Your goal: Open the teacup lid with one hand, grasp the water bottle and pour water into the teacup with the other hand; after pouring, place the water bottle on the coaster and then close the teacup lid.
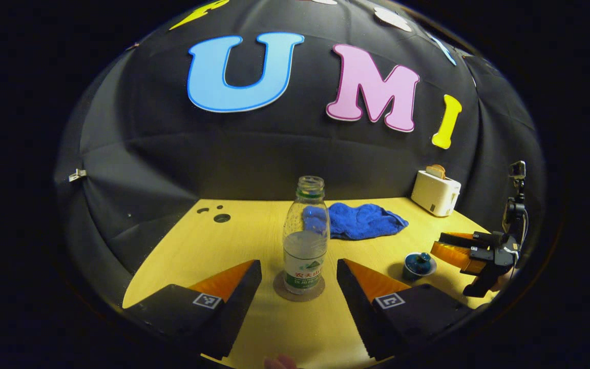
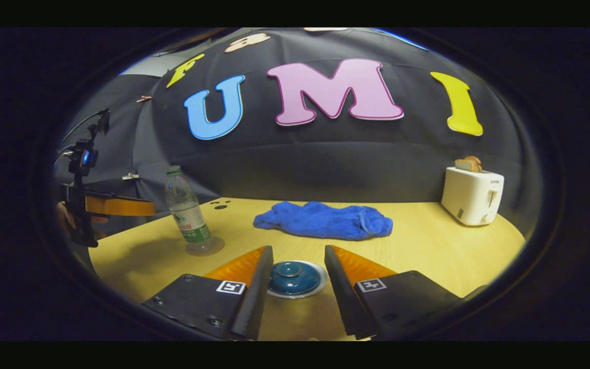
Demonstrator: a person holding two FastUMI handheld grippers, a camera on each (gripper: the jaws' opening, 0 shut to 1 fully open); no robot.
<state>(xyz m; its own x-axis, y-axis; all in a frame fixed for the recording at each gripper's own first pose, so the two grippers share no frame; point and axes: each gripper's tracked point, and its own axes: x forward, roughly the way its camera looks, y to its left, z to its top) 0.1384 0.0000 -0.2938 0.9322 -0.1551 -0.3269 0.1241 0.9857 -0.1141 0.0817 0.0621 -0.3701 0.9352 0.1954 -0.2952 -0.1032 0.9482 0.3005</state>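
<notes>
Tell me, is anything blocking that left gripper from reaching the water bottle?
Nothing visible. The left gripper is open, and the water bottle stands upright on its coaster straight ahead, bare table between. The blue cloth lies behind it.

The right gripper (image 2: 297, 266) hangs with jaws apart just above the lidded teacup (image 2: 295, 279). Behind the teacup lies a blue cloth (image 2: 325, 220); far left of it the bottle (image 2: 186, 212) stands on a coaster (image 2: 208, 248), a toaster (image 2: 471, 197) far right.
</notes>
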